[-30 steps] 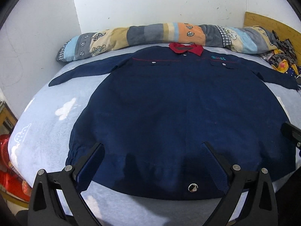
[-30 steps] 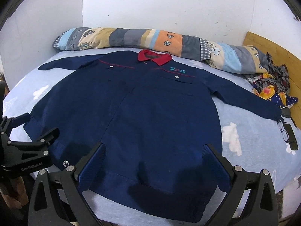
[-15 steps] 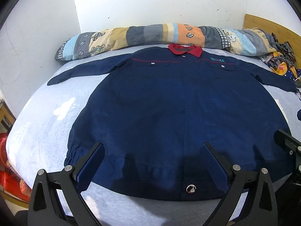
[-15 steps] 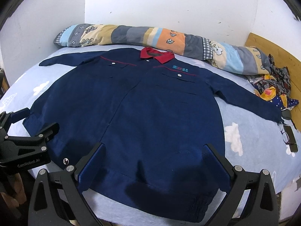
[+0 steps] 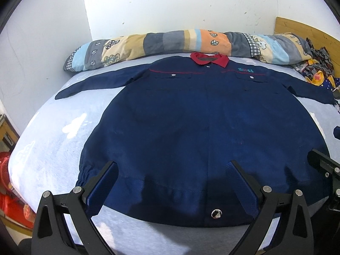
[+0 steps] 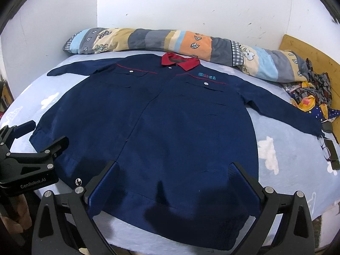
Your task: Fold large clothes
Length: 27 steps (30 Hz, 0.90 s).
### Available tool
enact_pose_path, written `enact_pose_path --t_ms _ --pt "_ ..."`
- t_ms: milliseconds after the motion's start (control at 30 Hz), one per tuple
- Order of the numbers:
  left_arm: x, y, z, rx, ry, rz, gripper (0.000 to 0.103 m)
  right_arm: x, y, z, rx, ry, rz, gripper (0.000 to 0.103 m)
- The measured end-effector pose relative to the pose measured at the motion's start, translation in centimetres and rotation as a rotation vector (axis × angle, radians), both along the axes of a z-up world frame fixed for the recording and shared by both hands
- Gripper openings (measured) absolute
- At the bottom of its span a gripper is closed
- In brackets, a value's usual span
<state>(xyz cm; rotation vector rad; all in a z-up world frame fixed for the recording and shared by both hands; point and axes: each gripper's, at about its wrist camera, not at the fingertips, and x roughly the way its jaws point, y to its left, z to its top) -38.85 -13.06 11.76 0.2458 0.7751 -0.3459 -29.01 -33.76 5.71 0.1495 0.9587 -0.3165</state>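
Observation:
A navy work jacket [image 5: 201,127] [image 6: 170,127] with a red collar [image 5: 209,58] [image 6: 179,60] lies flat, front up, on the bed, both sleeves spread out sideways. My left gripper [image 5: 173,167] hovers open over the hem, left of the bottom snap button [image 5: 216,213]. Over the hem's right half, my right gripper [image 6: 174,167] is open too, holding nothing. In the right wrist view the left gripper [image 6: 40,131] shows at the left edge, beside the hem's left corner. Part of the right gripper's body pokes in at the right edge of the left wrist view.
The bed has a pale blue cloud-print sheet [image 5: 59,140] [image 6: 286,148]. A long patchwork bolster [image 5: 180,42] [image 6: 180,42] lies along the white wall. Crumpled patterned clothes [image 6: 312,93], glasses and a phone [image 6: 330,148] sit at the right, by a wooden headboard [image 6: 314,53]. Something red [image 5: 6,180] lies beside the bed.
Both grippers have drifted slightly, so the jacket sits a little lower and nearer in both views. Both stay open and the jacket has not moved.

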Motion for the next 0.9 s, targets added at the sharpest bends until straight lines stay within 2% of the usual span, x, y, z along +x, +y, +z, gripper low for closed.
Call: enact_pose_path --t_ms 900 --pt "-0.03 0.34 -0.43 -0.012 -0.013 -0.009 0.102 0.16 0.40 -0.65 0.002 0.012 0.015 0.103"
